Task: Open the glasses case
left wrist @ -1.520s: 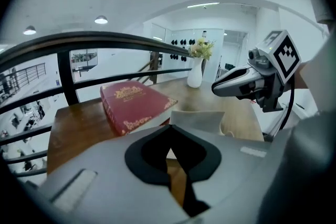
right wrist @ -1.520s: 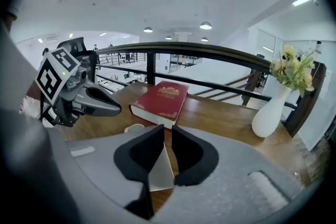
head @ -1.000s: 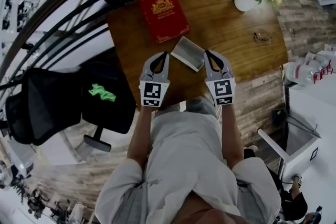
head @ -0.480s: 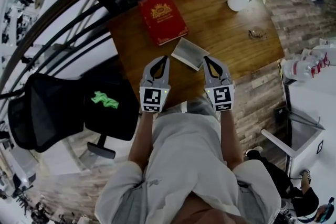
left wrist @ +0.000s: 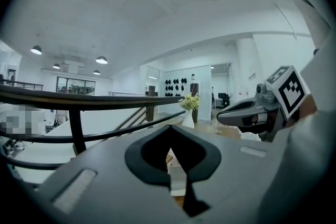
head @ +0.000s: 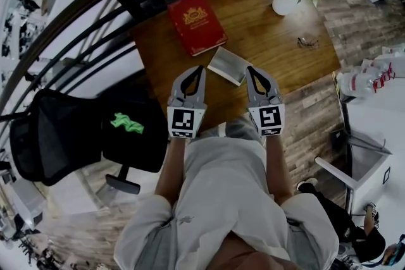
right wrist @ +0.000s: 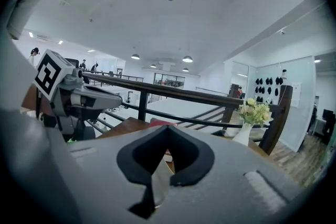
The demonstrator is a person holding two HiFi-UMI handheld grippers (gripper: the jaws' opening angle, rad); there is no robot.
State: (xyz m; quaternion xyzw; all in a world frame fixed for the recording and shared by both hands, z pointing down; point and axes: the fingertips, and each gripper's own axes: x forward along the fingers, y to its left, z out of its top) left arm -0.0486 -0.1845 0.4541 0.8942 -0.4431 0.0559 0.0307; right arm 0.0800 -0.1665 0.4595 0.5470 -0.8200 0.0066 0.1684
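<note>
The glasses case (head: 229, 65), a flat grey rectangle, lies closed on the wooden table (head: 272, 54) just below a red book (head: 196, 22). My left gripper (head: 201, 68) hovers off its near left corner, jaws together and empty. My right gripper (head: 249, 69) hovers off its near right corner, also shut with nothing held. Neither touches the case. In the left gripper view the shut jaws (left wrist: 170, 127) frame a pale strip of the case (left wrist: 176, 168), with the right gripper (left wrist: 252, 113) alongside. The right gripper view shows its jaws (right wrist: 167, 127) shut over the case (right wrist: 159, 178).
A white vase of flowers (head: 288, 2) and a pair of glasses (head: 308, 42) sit at the table's far right. A dark railing (head: 126, 0) runs along the table's far and left sides. A black chair (head: 76, 129) stands to the left.
Both grippers have risen a little above the table and drawn slightly back from the case. The case and book have not moved.
</note>
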